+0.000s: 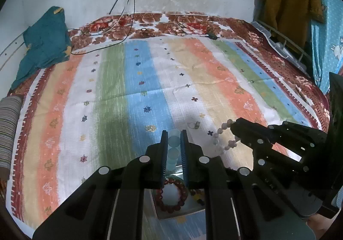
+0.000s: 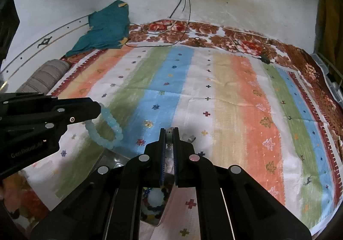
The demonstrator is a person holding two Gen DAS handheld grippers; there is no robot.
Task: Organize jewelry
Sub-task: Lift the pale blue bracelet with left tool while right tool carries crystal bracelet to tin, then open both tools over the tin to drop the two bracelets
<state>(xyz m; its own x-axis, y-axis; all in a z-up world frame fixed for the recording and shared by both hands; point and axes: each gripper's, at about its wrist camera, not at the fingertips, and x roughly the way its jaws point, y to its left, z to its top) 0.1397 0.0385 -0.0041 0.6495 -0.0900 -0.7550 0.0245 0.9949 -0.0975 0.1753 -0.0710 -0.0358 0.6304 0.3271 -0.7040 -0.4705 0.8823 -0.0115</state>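
My left gripper (image 1: 174, 136) is shut on a pale blue bead bracelet (image 1: 173, 143), which hangs from it as a loop in the right wrist view (image 2: 107, 130). My right gripper (image 2: 169, 132) is shut on a pale pink and white bead bracelet (image 2: 169, 143); in the left wrist view the beads (image 1: 223, 132) hang from its tips. Below the grippers lies a shiny tray (image 1: 165, 214) holding a dark red bead bracelet (image 1: 173, 193) and a multicoloured bead bracelet (image 2: 153, 203). A small ring (image 1: 196, 125) lies on the striped cloth just beyond, also seen in the right wrist view (image 2: 190, 138).
A striped cloth (image 1: 150, 89) covers a bed with a floral blanket (image 1: 182, 23) at the far edge. A teal garment (image 1: 45, 42) lies far left, cables (image 1: 103, 34) run from a wall socket, and a striped bolster (image 1: 8, 130) sits at the left edge.
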